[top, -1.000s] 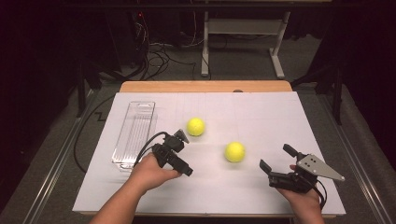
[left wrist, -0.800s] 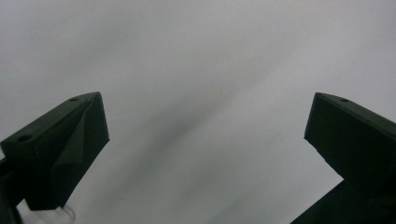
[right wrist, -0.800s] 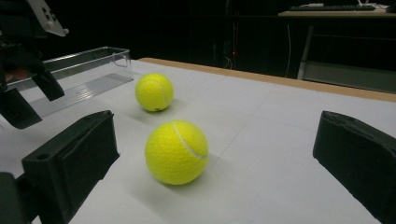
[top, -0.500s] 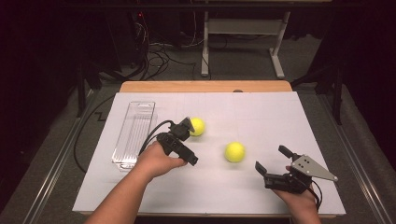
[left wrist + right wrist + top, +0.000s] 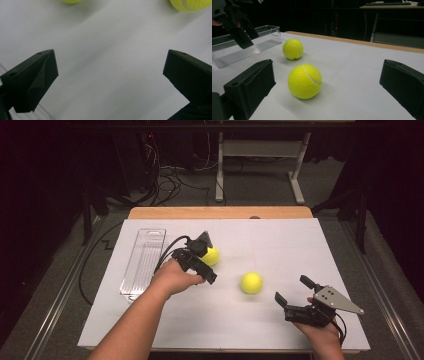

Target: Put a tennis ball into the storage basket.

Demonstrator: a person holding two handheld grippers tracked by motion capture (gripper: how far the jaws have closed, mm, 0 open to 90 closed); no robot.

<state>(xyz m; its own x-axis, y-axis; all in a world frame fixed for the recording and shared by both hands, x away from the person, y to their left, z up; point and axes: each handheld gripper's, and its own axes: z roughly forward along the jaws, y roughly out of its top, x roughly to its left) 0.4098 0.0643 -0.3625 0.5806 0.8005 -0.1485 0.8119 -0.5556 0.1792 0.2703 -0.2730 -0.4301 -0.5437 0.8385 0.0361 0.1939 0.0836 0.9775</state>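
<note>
Left gripper (image 5: 200, 262) jaws spread | right gripper (image 5: 295, 295) jaws spread | tennis balls (image 5: 304, 81) unmarked

Both tennis balls, the near tennis ball (image 5: 304, 81) and the far tennis ball (image 5: 292, 49), are bright yellow-green with a pale curved seam. The surface (image 5: 280, 245) is plain white, with a tan wooden strip at its far edge. The tray (image 5: 143, 262) is clear plastic. Each gripper, the left gripper (image 5: 201, 263) and the right gripper (image 5: 295, 296), is black.
</note>
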